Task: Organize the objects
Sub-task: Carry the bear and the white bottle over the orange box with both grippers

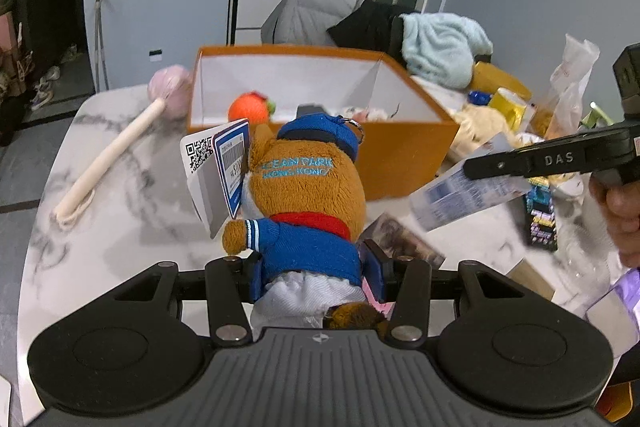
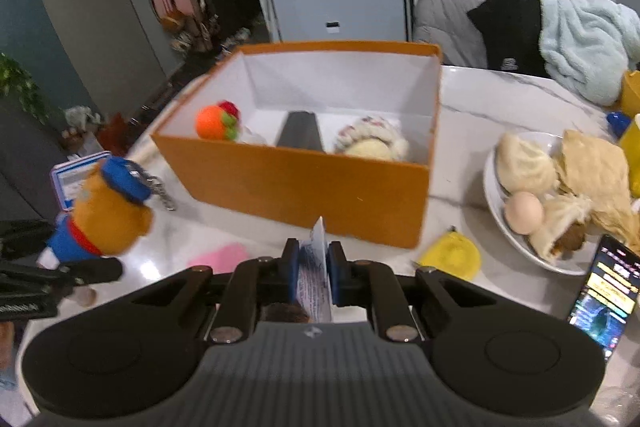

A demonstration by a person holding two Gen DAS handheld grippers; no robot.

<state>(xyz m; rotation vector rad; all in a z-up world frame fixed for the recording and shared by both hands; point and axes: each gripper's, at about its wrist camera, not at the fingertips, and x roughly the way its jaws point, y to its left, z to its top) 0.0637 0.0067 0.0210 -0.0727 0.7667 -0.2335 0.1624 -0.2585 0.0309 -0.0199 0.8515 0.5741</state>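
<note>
A white marbled worktop (image 1: 120,195) carries an open orange box (image 2: 304,187) with a white lining. In my left hand-held gripper (image 1: 316,267) the pads are clamped on a brown plush bear (image 1: 308,195) in blue cap and jacket, its paper tags (image 1: 218,167) beside its head; I hold it above the worktop, just short of the box. My right hand-held gripper (image 2: 314,267) is pinched tight on a thin printed packet (image 2: 316,275), edge-on between the blue pads (image 2: 294,273). Inside the box lie an orange ball toy (image 2: 214,123), a dark flat object (image 2: 300,133) and a cream knitted item (image 2: 372,141). A plate of food (image 2: 516,223) stands to the right of the box.
</note>
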